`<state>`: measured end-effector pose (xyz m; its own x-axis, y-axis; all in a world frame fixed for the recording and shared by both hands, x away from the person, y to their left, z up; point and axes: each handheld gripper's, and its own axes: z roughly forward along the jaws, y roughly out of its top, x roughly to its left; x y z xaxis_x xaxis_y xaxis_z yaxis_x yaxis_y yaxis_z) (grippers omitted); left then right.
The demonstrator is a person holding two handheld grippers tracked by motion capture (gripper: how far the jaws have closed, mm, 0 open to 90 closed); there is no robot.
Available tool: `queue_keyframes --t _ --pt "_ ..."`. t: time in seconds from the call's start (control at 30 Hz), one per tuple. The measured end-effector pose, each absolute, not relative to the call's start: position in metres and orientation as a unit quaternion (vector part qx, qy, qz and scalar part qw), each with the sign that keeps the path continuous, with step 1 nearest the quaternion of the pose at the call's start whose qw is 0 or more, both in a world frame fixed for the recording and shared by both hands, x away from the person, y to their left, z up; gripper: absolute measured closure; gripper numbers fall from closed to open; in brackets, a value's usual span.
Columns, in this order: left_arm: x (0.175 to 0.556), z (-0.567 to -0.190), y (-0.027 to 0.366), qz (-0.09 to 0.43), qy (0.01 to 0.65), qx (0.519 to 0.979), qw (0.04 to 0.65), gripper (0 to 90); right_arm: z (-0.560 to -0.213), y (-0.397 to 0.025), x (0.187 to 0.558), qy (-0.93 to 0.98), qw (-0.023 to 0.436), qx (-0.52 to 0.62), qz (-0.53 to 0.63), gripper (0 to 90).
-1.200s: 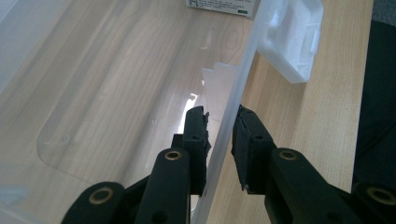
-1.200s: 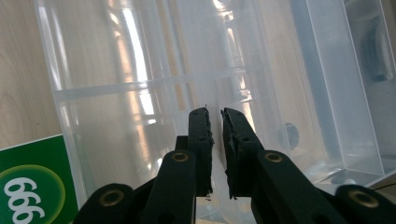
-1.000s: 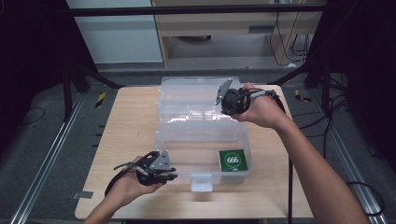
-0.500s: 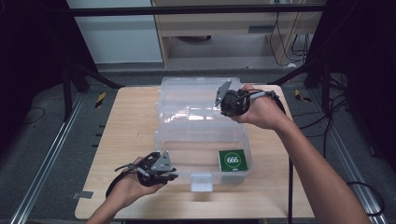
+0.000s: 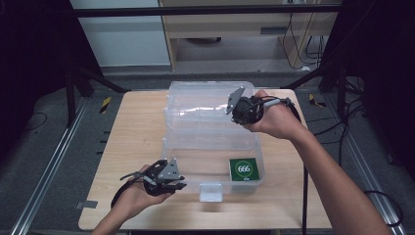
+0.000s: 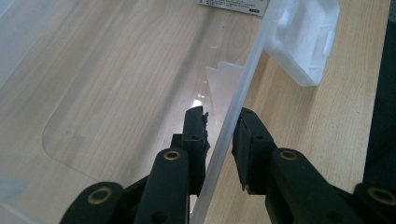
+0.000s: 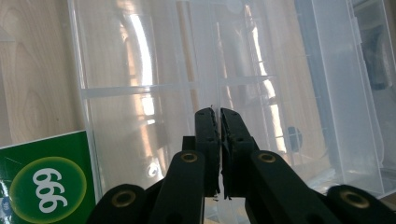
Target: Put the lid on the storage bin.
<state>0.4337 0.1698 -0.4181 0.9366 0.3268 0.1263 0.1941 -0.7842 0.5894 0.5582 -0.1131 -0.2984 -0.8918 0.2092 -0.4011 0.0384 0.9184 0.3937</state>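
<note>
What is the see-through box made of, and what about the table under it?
The storage box looks like clear, glossy plastic: the table's grain shows through its walls, and light glints on them. The table looks like pale wood or a wood-look laminate, matte, with visible grain lines. Which of the two it is cannot be told.

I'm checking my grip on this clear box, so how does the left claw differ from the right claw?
The left claw is open, its jaws straddling the rim of the clear box with a gap; the right claw is shut on a thin clear edge. The left claw sits at the box's near corner, the right claw farther back. Both have black jaws.
</note>
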Motion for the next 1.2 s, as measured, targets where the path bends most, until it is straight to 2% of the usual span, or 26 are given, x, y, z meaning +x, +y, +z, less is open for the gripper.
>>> queue_keyframes --t 0.5,1.2 --pt "0.432 -0.420 0.167 0.120 0.147 0.932 0.309 74.9 -0.299 -0.110 0.569 0.954 0.218 0.070 0.193 86.8" --pt "0.432 -0.421 0.167 0.120 0.152 0.930 0.312 74.4 -0.297 -0.115 0.544 0.947 0.232 0.054 0.216 87.7"
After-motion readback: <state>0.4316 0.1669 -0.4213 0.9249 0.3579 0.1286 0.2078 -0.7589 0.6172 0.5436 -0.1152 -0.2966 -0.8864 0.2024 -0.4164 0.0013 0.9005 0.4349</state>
